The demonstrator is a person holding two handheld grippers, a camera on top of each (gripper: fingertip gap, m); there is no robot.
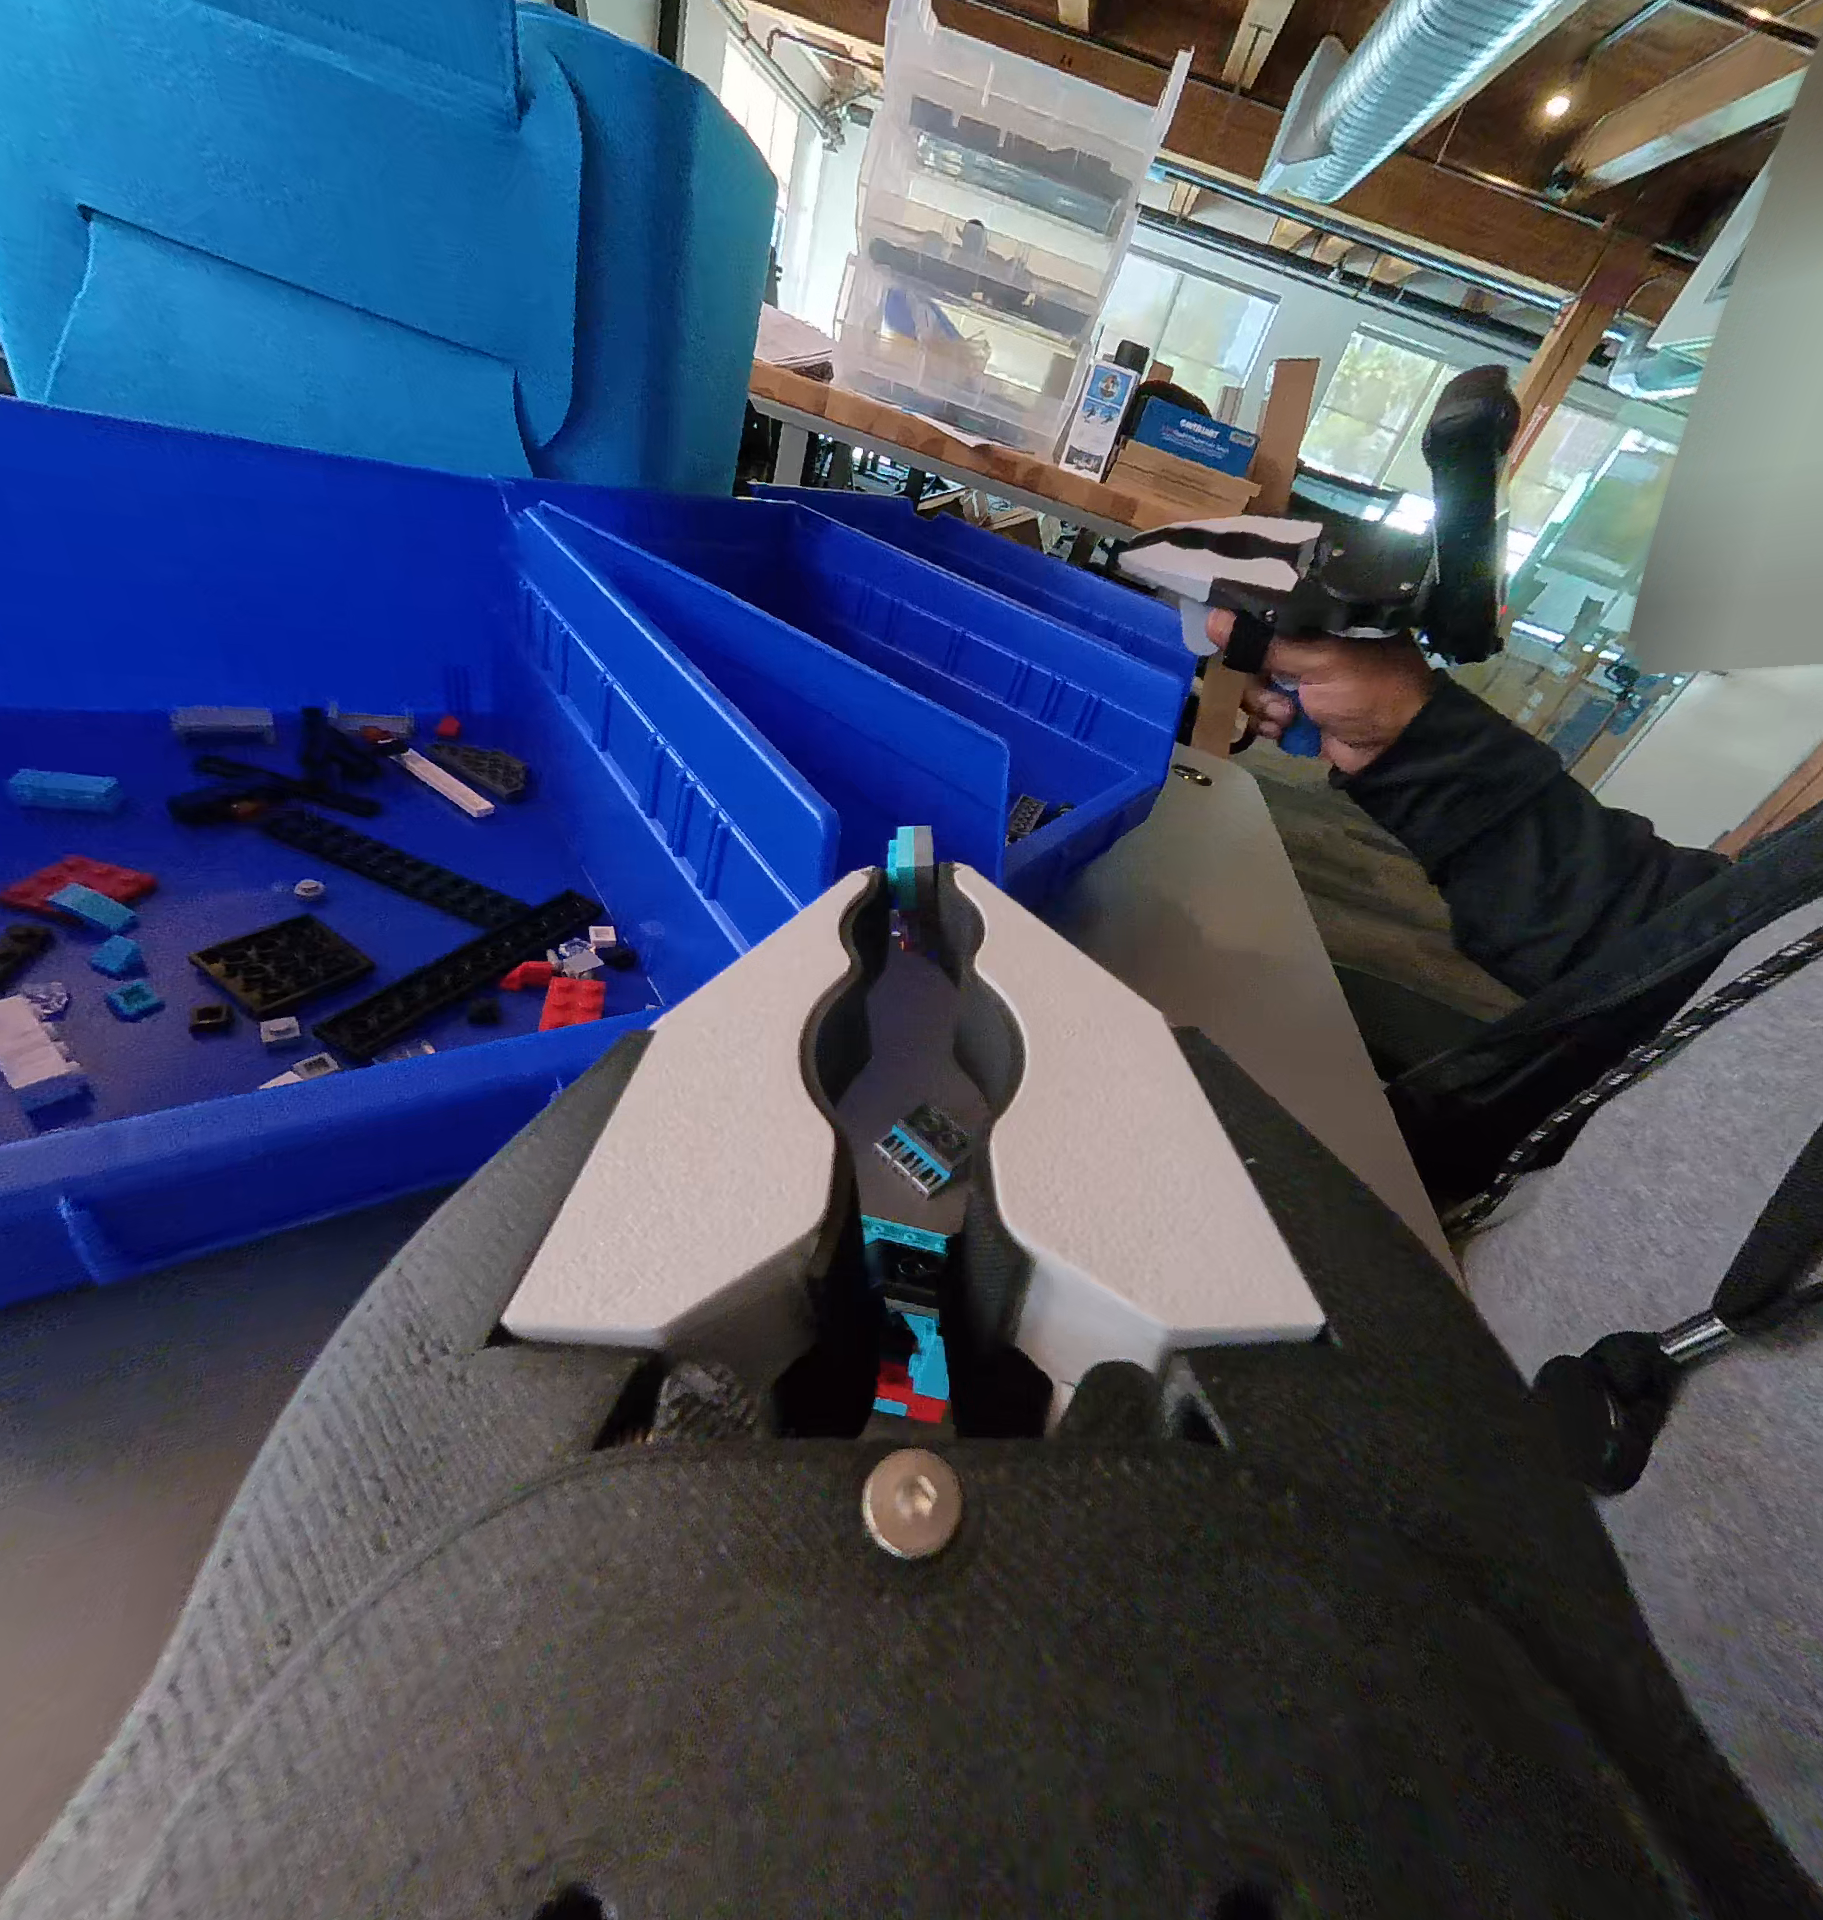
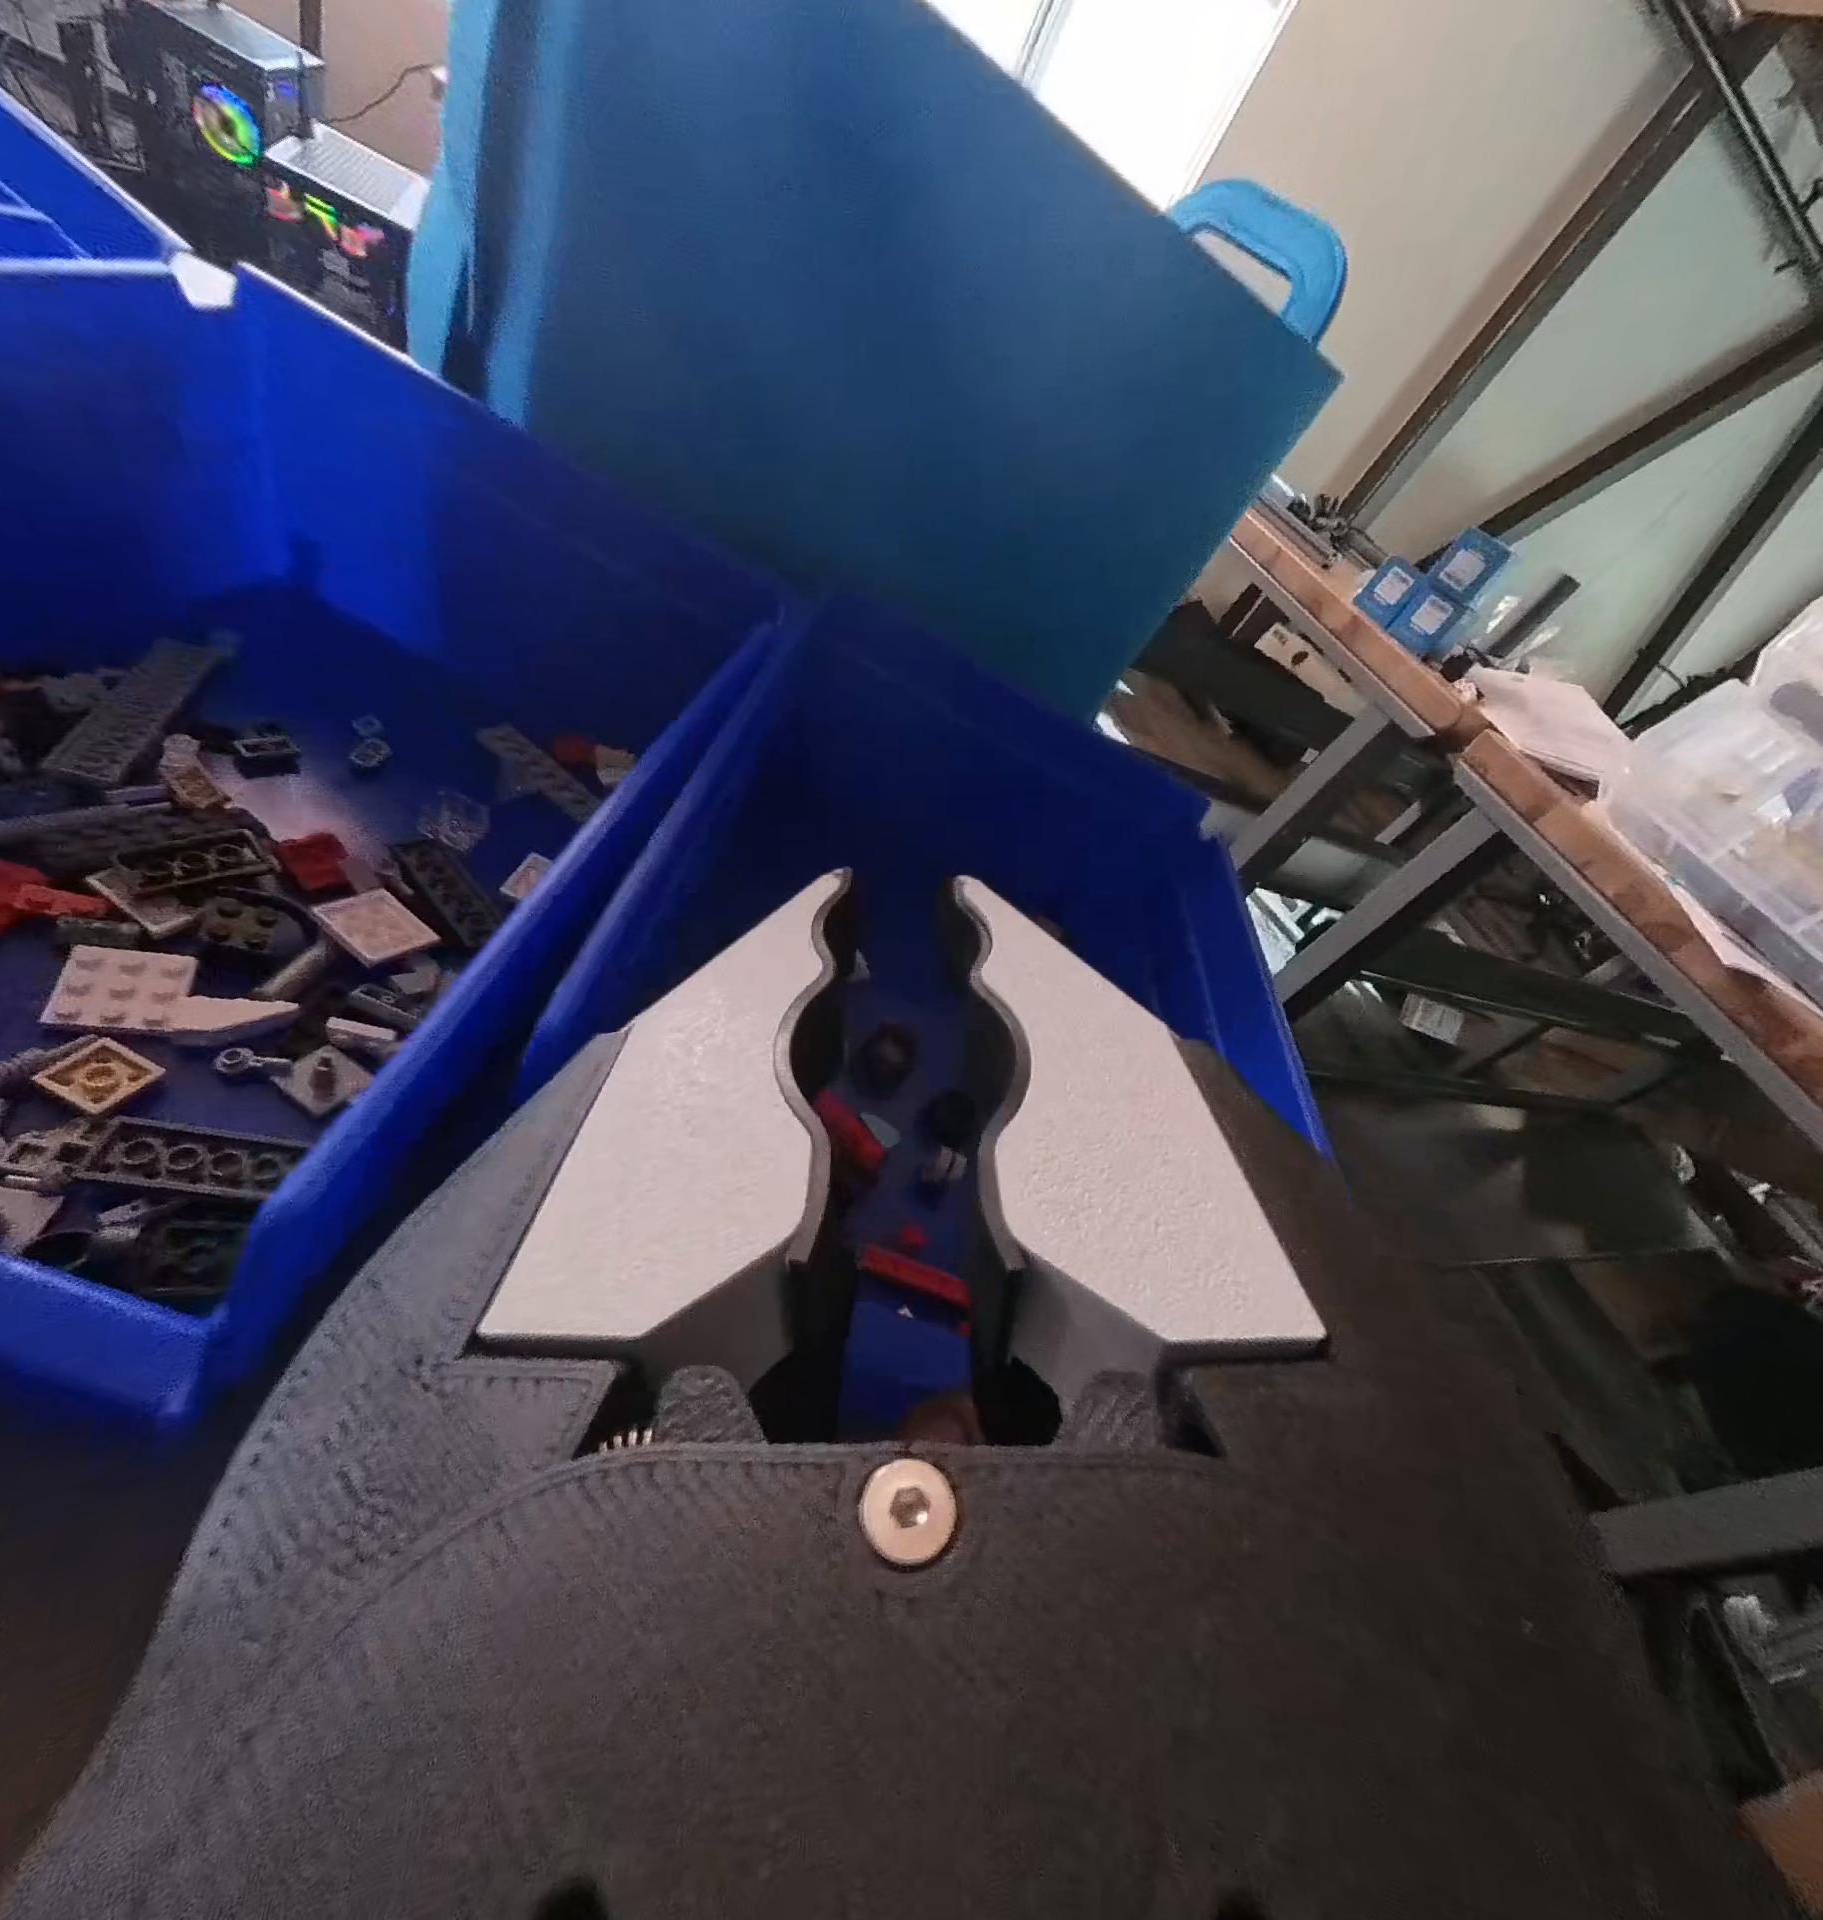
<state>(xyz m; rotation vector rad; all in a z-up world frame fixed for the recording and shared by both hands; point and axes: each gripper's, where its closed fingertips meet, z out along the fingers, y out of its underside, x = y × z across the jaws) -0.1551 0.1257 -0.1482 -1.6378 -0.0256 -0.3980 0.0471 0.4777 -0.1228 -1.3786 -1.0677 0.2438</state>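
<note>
Over the grey table point(image 1: 1177, 935), the left gripper point(image 1: 909, 868) was clamped on a small teal-and-grey brick piece point(image 1: 909, 854) standing upright past its fingertips, while the right gripper point(image 2: 891, 883), its jaws slightly apart and empty, hung above a blue bin point(image 2: 1146, 883).

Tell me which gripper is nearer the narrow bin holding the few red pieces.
Right. The right gripper hangs open directly over that narrow bin; the left gripper, pinching a teal-and-grey piece, sits over the grey table beside the bins.
</note>
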